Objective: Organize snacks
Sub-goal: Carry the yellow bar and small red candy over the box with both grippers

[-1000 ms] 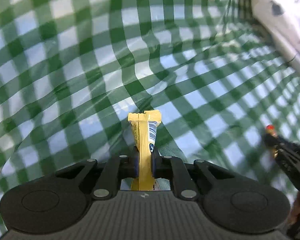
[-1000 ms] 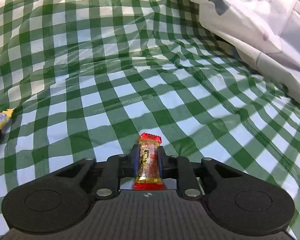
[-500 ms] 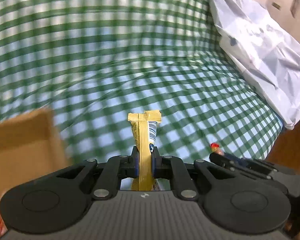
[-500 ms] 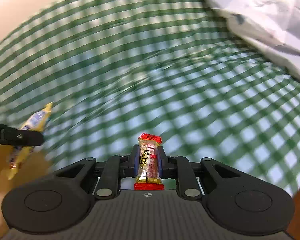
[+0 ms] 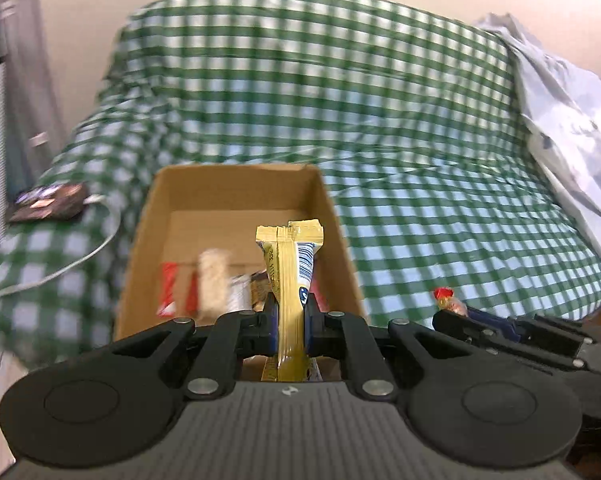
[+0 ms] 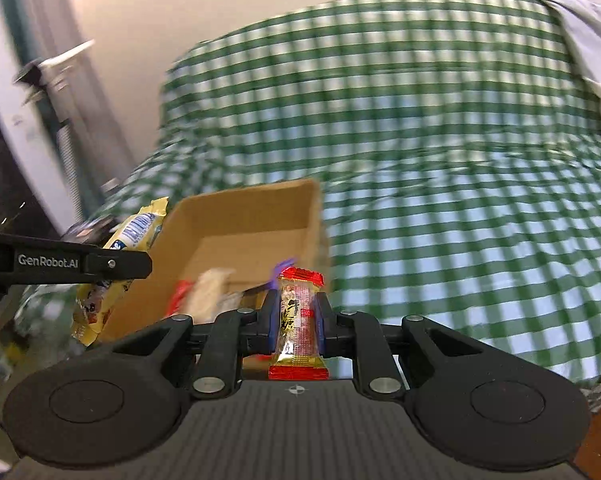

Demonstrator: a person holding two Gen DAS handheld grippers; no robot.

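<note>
My left gripper (image 5: 290, 316) is shut on a yellow snack bar (image 5: 290, 264) and holds it upright over the near end of an open cardboard box (image 5: 236, 184). The box holds several blurred snack packets (image 5: 204, 284). My right gripper (image 6: 296, 320) is shut on a small red-ended candy packet (image 6: 298, 316) and hovers by the box's (image 6: 256, 208) near right corner. In the right wrist view the left gripper (image 6: 112, 264) with its yellow bar (image 6: 134, 232) shows at the left. In the left wrist view the right gripper (image 5: 456, 312) with its candy (image 5: 446, 298) shows at the right.
The box sits on a green-and-white checked cloth (image 5: 420, 160). A crumpled white plastic bag (image 5: 572, 120) lies at the right. A dark packet (image 5: 48, 206) and a white cable (image 5: 80, 258) lie left of the box. A wall stands behind.
Both grippers have pulled back and up from the cloth, each keeping its snack. The cardboard box has come into view in front of them.
</note>
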